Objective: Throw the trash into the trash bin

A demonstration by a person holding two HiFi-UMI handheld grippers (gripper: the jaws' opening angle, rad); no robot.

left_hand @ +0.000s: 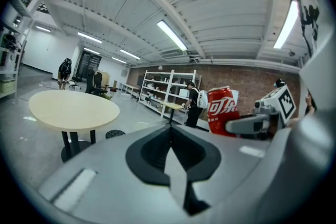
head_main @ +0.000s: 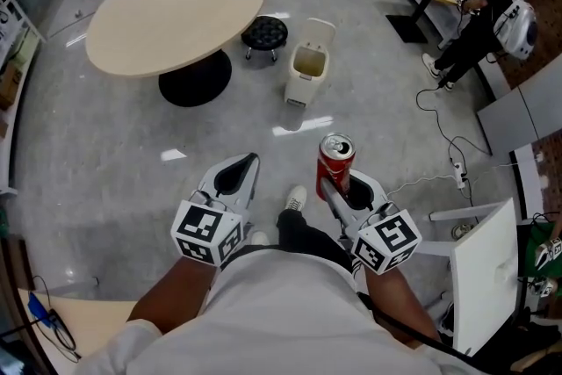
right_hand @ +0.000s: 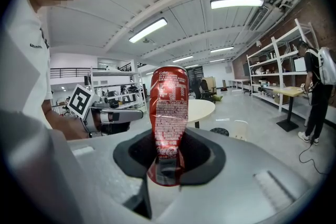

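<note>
A red soda can [head_main: 335, 162] stands upright between the jaws of my right gripper [head_main: 338, 189], which is shut on its lower half; in the right gripper view the can [right_hand: 168, 113] fills the middle. The left gripper [head_main: 235, 176] hangs beside it at the same height with nothing in it, and in its own view the left gripper [left_hand: 170, 134] has its jaws meeting along one seam. The can [left_hand: 221, 110] shows to its right there. The cream trash bin [head_main: 309, 64], lid up, stands on the floor ahead, beyond both grippers.
A round beige table [head_main: 176, 13] on a black foot stands ahead left, with a black stool [head_main: 264, 33] beside the bin. A person with a backpack [head_main: 492, 13] stands at a desk far right. Cables [head_main: 448, 149] and a white panel [head_main: 487, 277] lie to the right.
</note>
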